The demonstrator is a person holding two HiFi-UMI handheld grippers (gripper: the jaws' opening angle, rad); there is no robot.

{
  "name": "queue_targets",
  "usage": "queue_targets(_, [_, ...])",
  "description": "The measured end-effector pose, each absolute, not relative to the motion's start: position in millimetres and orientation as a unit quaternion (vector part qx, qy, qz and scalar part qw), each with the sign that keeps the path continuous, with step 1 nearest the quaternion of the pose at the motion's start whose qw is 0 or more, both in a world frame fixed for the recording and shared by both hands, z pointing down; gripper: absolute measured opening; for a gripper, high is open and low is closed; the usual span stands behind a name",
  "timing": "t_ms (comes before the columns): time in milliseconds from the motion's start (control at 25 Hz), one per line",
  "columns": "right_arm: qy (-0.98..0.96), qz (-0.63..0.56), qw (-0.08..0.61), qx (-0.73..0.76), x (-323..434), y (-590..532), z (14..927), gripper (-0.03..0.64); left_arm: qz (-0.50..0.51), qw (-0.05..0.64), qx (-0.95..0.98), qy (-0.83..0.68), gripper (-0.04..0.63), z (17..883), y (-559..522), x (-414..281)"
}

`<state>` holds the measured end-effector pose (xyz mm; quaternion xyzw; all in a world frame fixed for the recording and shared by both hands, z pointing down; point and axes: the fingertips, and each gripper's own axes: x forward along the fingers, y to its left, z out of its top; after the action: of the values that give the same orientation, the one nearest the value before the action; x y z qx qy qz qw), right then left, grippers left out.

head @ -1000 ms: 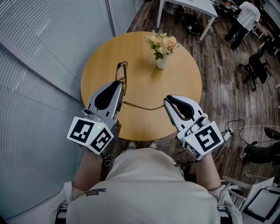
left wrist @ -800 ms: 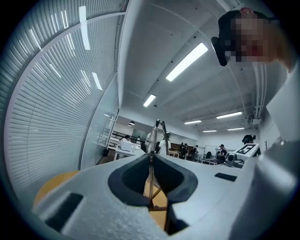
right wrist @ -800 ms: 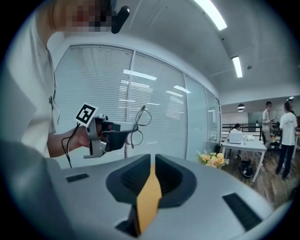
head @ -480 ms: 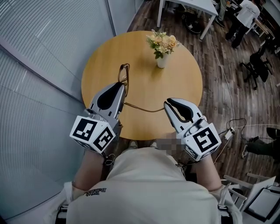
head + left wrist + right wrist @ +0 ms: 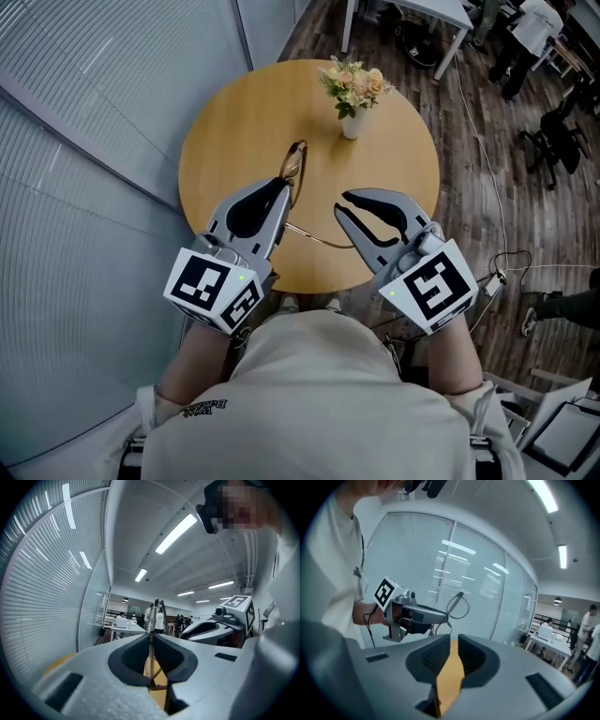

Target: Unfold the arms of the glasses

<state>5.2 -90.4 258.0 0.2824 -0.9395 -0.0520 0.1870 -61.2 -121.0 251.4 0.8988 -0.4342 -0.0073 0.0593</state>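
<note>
Brown thin-rimmed glasses (image 5: 293, 167) pinched in the left tongs (image 5: 282, 186) above the round wooden desk (image 5: 398, 159); right tongs (image 5: 339, 207) gape wide, nothing in them.
One temple arm (image 5: 319, 240) sticks out toward the right tongs, not touching. I'd keep the left grip fixed on the frame, close the right lightly near the arm's tip, swing it about the hinge in-plane without twisting, and stop at the hinge limit. Can't tell how the second arm lies.
</note>
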Motion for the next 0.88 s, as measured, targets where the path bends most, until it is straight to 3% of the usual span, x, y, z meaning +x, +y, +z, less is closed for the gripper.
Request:
queue_targets(360, [-0.936, -0.075, 0.281, 0.2, -34, -77, 300, 0.035, 0.004, 0.063, 0.909, -0.411, 0.043, 262, -112, -43])
queue_targets(880, [-0.941, -0.023, 0.279, 0.19, -44, -79, 319, 0.034, 0.021, 0.07, 0.915, -0.398, 0.044, 272, -111, -34])
